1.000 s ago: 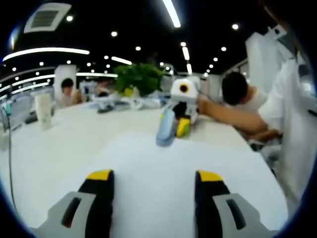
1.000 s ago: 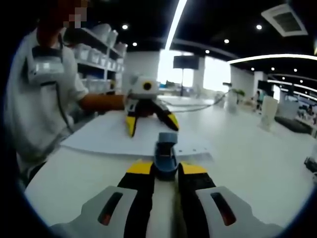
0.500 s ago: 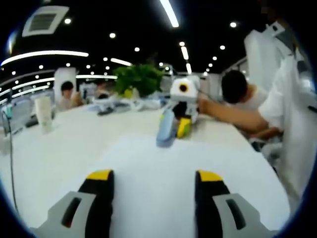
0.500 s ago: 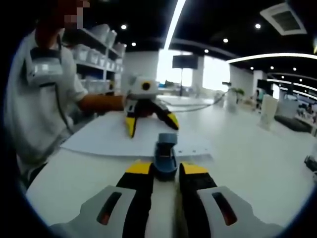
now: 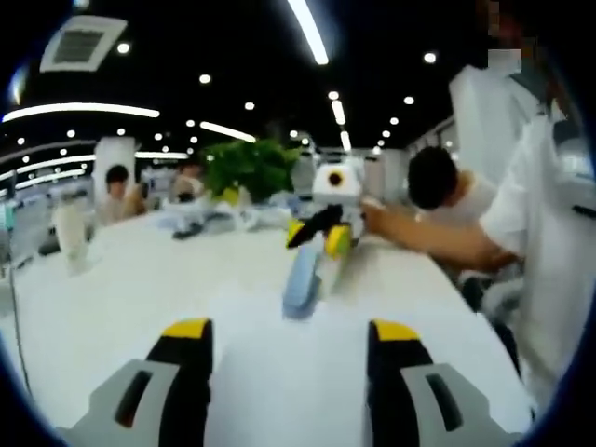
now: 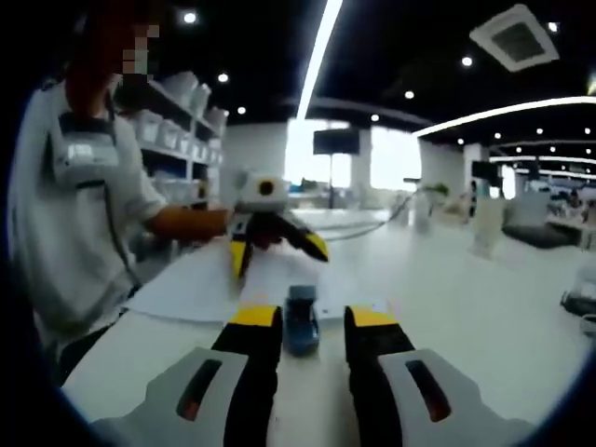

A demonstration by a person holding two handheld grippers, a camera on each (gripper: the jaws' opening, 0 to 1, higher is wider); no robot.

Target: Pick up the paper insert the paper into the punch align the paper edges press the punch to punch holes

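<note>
A white paper sheet (image 5: 279,372) lies on the white table (image 5: 130,279), and its far edge sits in the blue hole punch (image 5: 300,275). My left gripper (image 5: 291,331) stands open just above the sheet, nothing between its yellow-tipped jaws. In the right gripper view the left gripper (image 6: 277,244) hovers over the paper (image 6: 209,289), held by a person's hand. My right gripper (image 6: 312,318) is open, and the punch (image 6: 301,321) lies low between its tips without touching them. From the left gripper view the right gripper (image 5: 321,237) hangs just above the punch's back end.
A person in a white shirt (image 6: 74,214) stands at the table's edge. Another person (image 5: 447,191) leans on the table behind the punch. A green plant (image 5: 247,166) and a pale cup (image 5: 70,233) stand further back, and shelves (image 6: 182,121) line the wall.
My right gripper has lifted off the punch and its jaws have spread wider. The left gripper stays open over the sheet; its view has shifted slightly.
</note>
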